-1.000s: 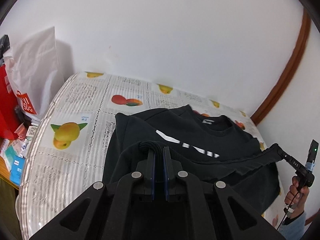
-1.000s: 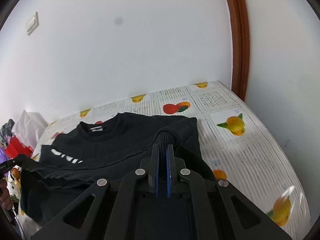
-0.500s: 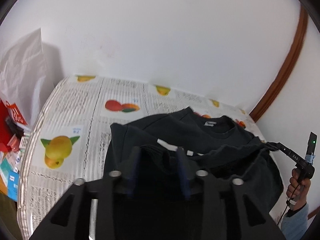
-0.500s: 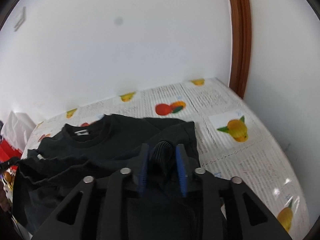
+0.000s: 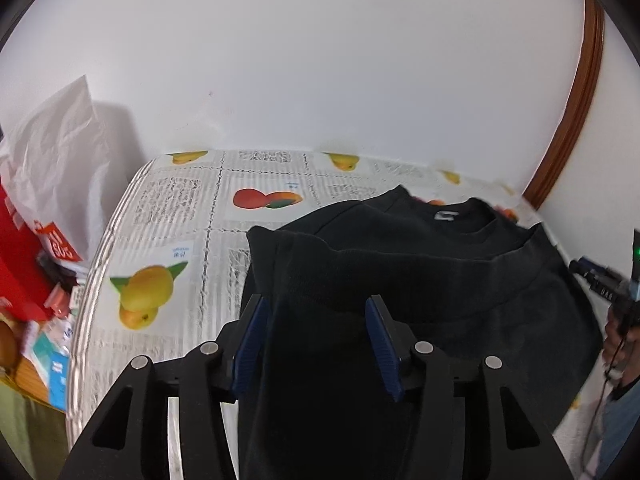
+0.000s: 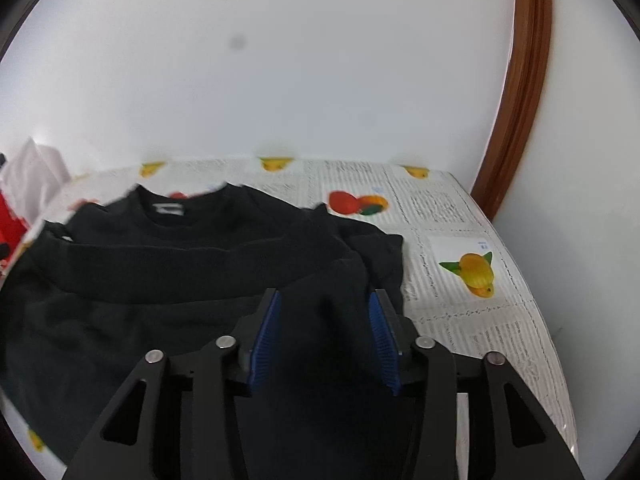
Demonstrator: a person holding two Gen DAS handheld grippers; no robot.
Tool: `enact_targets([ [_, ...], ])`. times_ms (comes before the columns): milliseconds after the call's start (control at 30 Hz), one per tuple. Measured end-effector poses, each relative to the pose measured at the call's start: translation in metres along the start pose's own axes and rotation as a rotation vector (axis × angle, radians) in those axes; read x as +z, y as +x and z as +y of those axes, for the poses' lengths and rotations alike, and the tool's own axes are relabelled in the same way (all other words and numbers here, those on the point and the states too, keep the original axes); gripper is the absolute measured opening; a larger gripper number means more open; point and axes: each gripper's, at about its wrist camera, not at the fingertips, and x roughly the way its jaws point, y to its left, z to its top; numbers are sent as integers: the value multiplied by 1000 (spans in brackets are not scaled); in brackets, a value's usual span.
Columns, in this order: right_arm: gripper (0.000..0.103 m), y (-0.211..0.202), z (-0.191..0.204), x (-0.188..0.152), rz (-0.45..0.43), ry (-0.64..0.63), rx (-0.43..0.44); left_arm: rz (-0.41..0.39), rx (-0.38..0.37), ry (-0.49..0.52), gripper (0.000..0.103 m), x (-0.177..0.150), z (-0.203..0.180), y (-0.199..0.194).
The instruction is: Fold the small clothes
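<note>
Black sweatshirt (image 5: 420, 280) lies folded on the bench (image 5: 168, 216), hem doubled up toward the collar. Left hand-held gripper (image 5: 318, 344) and right hand-held gripper (image 6: 326, 336) both released, jaws spread wide w/ cloth lying loose between them. Left view only: white bag (image 5: 52, 152) by red packaging (image 5: 16, 264) off the bench edge. Right view: brown door frame (image 6: 516, 92).

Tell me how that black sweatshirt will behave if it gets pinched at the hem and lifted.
The black sweatshirt will probably sag: its folded hem lies in soft curves. It looks thick, so likely rather heavy. On the fruit-print tablecloth it may drag rather than slide.
</note>
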Motion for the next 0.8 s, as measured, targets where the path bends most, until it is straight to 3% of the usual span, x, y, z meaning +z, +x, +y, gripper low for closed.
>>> enact_targets([
  [267, 51, 68, -11, 23, 125, 26, 18, 78, 14, -10, 45, 9, 7, 48],
  [333, 48, 81, -8, 28, 138, 28, 38, 71, 25, -19, 16, 9, 6, 50],
  [400, 31, 91, -2, 32, 155, 18, 36, 26, 49, -18, 10, 12, 4, 45],
  [467, 15, 85, -1, 36, 114, -11, 33, -43, 22, -40, 10, 16, 6, 32],
  [567, 14, 50, -20, 38, -41, 38, 90, -97, 17, -64, 10, 21, 11, 26],
  [600, 14, 45, -28, 38, -57, 70, 104, -87, 20, -68, 9, 21, 12, 29],
  [633, 14, 45, -34, 36, -52, 94, 110, -79, 47, -68, 2, 21, 12, 35],
  [700, 14, 56, -37, 33, -1, 93, 84, -73, 137, -69, 2, 21, 14, 43],
  [800, 17, 84, -36, 25, 126, 96, 56, -45, 76, -116, 2, 19, 25, 49],
])
